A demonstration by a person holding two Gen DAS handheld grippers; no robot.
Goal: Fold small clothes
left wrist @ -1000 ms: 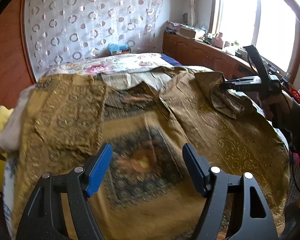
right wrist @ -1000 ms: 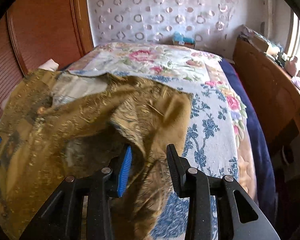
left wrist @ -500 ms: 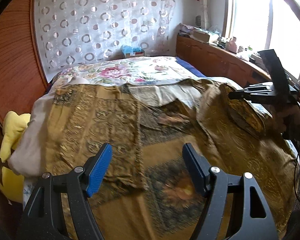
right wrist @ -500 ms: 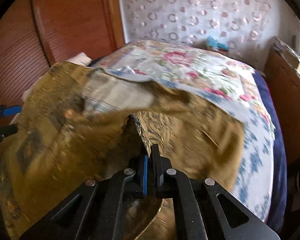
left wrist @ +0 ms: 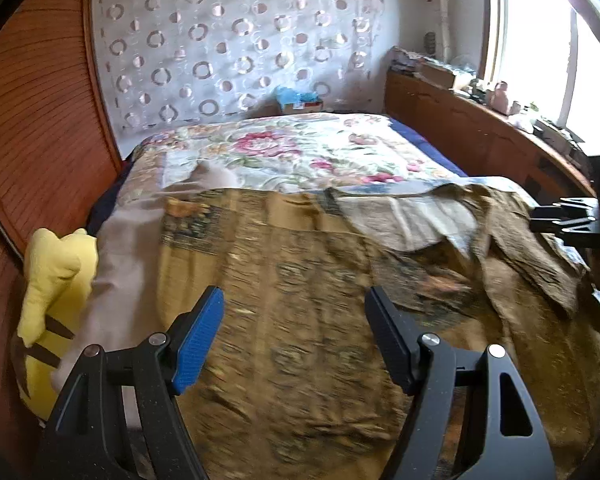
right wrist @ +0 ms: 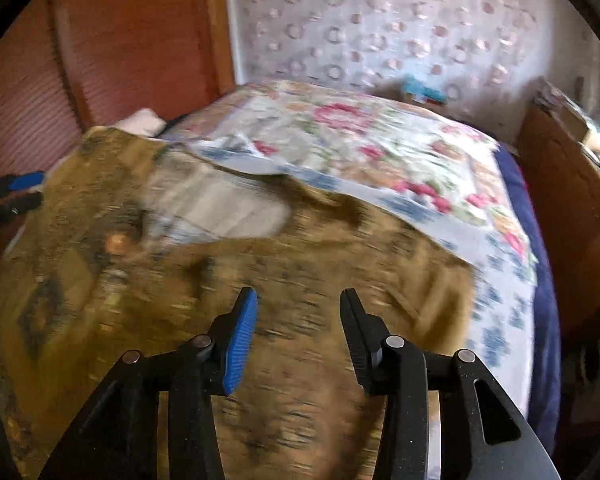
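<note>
- Your left gripper (left wrist: pixel 294 344) has its jaws wide apart over the gold patterned garment (left wrist: pixel 300 300), with nothing between the fingers.
- Your right gripper (right wrist: pixel 298 334) is also spread above that cloth, its gap free.
- Toward the far end of the bed (left wrist: pixel 428 144), the floral bedspread (left wrist: pixel 292 148) lies flat with nothing standing on it; you can pass there.
- On the bed's left edge, a yellow plush toy (left wrist: pixel 52 276) sits against the wooden wall panel (left wrist: pixel 32 136), narrowing that side.
- Along the right edge, the wooden cabinet (left wrist: pixel 480 132) stands close, its top cluttered.
- At the far end, a small box (left wrist: pixel 300 100) rests against the curtain (left wrist: pixel 228 40).
</note>
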